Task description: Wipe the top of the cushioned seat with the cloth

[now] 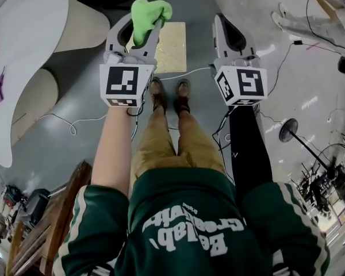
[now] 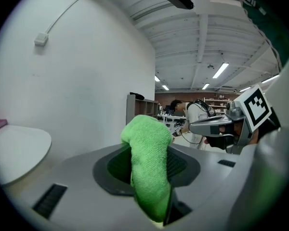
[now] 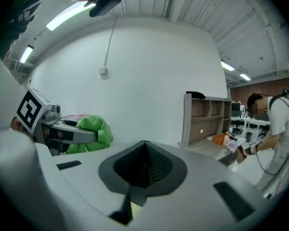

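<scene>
Head view first: the person stands with both tools held out in front. The left gripper (image 1: 141,32) is clamped on a bunched green cloth (image 1: 150,11), and the right gripper (image 3: 143,166) is pressed closed with nothing in it. Down between the two lies a pale square pad (image 1: 171,46), most likely the cushioned seat, though from this height I can't be sure. The cloth is up in the air, well clear of that pad, so no wiping contact yet.

As for the cloth's lie, its long axis runs along the left gripper's jaws. It pokes out past the tips and away from the person, and in the left gripper view its free end is folded over into a rounded knob.

Now the risks. That wad offers only a small face to the cushion, so a pass could leave unwiped strips. If the approach is too steep, the hard jaw tips could dig into the padding rather than the fabric. Drag across the cushion could also tug the cloth out of the pinch, since only a narrow waist of it is held. A white cable (image 1: 187,73) trails across the floor just in front of the shoes, so a step forward could snag it.
</scene>
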Demonstrator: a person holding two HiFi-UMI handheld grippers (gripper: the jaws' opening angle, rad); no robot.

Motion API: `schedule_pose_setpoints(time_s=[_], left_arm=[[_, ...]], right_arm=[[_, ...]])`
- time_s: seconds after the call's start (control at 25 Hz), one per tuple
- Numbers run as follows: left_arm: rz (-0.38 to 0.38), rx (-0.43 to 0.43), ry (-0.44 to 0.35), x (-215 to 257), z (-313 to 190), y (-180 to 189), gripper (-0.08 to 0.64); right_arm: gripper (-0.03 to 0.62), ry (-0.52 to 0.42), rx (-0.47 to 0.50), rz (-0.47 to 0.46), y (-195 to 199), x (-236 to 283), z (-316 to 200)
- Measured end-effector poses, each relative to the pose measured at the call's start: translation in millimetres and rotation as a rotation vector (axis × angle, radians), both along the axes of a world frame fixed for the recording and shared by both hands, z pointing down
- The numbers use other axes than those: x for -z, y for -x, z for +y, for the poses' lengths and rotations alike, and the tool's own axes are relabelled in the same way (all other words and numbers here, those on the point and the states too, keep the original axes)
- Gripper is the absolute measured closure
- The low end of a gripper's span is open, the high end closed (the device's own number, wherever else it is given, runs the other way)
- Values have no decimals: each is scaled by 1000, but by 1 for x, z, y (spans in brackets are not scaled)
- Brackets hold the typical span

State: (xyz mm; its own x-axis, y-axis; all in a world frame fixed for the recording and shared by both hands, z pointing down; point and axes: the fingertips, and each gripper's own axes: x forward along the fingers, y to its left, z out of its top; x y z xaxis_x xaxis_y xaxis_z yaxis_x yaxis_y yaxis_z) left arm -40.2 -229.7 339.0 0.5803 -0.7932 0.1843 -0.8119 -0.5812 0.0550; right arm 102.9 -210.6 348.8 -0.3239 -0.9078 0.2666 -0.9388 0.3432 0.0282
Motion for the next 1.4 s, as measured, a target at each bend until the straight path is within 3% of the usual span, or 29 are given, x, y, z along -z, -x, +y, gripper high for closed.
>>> schedule_pose_setpoints(time_s=[0.24, 0.6, 1.0, 1.24, 1.4], left_arm=[[26, -73, 98, -46, -17, -33, 405], [-4, -27, 376, -173, -38, -82, 402], [-146, 38, 527, -277, -41, -120, 402], [-311, 33, 685, -359, -9, -122, 402], [-321, 40, 714, -379, -3, -117, 402]], right_arm=[[583, 29, -46, -15, -7, -31, -13], [583, 104, -44, -59, -52, -91, -40], [583, 185, -8, -76, -88, -142, -31], [584, 226, 2, -80, -96, -156, -15], [584, 251, -13, -82, -99, -167, -14]])
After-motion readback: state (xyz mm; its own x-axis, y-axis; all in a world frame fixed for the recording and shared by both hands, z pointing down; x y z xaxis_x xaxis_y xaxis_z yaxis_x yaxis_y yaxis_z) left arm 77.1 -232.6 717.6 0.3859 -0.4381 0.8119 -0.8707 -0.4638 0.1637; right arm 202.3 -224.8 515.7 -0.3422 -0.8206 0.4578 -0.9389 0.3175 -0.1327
